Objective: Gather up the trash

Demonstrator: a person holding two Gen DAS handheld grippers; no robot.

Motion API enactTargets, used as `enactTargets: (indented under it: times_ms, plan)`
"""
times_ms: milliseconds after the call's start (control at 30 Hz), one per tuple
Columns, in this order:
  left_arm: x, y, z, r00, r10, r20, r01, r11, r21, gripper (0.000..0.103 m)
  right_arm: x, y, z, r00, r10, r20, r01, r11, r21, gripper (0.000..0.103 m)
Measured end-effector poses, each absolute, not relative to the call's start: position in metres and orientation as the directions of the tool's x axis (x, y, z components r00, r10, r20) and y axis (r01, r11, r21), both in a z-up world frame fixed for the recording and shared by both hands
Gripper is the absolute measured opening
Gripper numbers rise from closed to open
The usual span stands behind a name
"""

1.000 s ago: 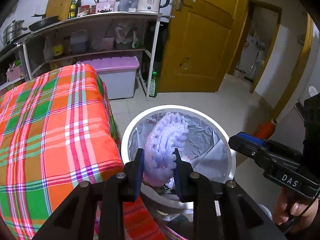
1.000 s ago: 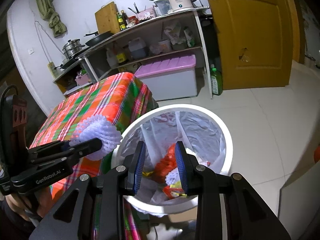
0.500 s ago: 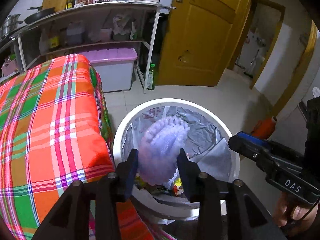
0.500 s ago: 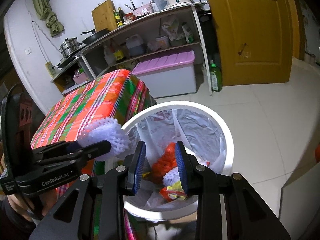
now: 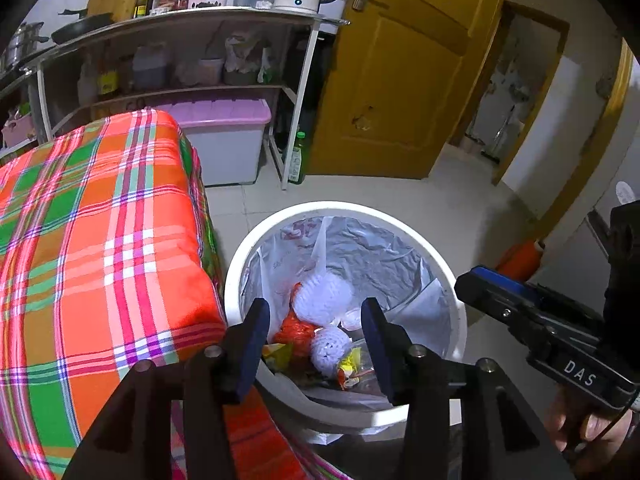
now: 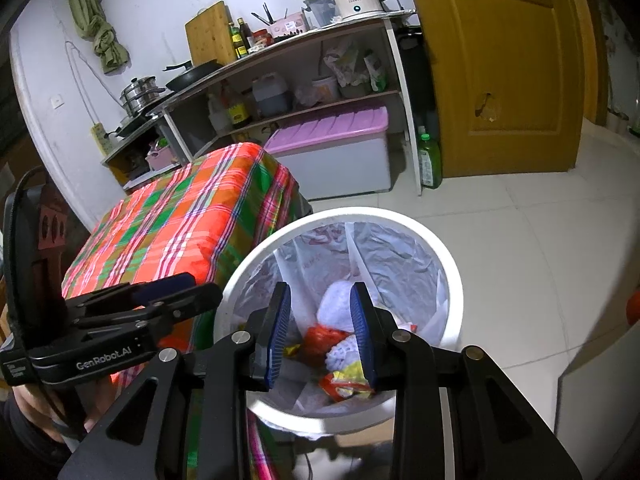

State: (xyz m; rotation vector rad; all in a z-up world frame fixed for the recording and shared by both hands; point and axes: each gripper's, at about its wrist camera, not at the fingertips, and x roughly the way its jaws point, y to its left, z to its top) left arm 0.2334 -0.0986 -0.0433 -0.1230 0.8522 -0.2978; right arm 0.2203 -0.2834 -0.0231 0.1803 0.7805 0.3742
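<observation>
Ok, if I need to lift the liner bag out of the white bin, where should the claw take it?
Probably the upright strip of the liner bag at the far rim of the white bin. It rises thin and free above the trash, so come from above with the left claw, now open, jaws either side of the strip.

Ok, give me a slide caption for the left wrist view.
Open left gripper above white trash bin, foam fruit net lying inside.

left gripper (image 5: 316, 340) spread, foam net (image 5: 326, 294) in bin (image 5: 448, 268)
</observation>
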Motion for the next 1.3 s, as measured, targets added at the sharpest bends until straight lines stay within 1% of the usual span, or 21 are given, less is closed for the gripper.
enactTargets:
  times_ms: [267,367,400,867,1300]
  plan:
    - [0.201,-0.091,-0.021,0.668,-0.299,-0.682,0.222,0.954,-0.201,0.047,0.197,-0.273,-0.005,0.670,0.393,-0.630,-0.283,0.920,0.273,0.033]
    - [0.187,-0.086,-0.011,0.689,-0.287,-0.665,0.219,0.958,-0.186,0.047,0.185,-0.269,0.002,0.678,0.397,-0.619,-0.296,0.918,0.265,0.040]
    - [0.183,-0.085,-0.009,0.695,-0.282,-0.662,0.217,0.959,-0.181,0.047,0.181,-0.267,0.004,0.680,0.398,-0.616,-0.300,0.917,0.262,0.040]
    - [0.121,-0.067,0.013,0.776,-0.206,-0.596,0.171,0.978,-0.115,0.047,0.127,-0.250,0.025,0.707,0.404,-0.580,-0.334,0.914,0.230,0.041]
    - [0.086,-0.059,0.017,0.796,-0.191,-0.575,0.158,0.982,-0.106,0.047,0.096,-0.245,0.031,0.712,0.406,-0.573,-0.350,0.913,0.211,0.041]
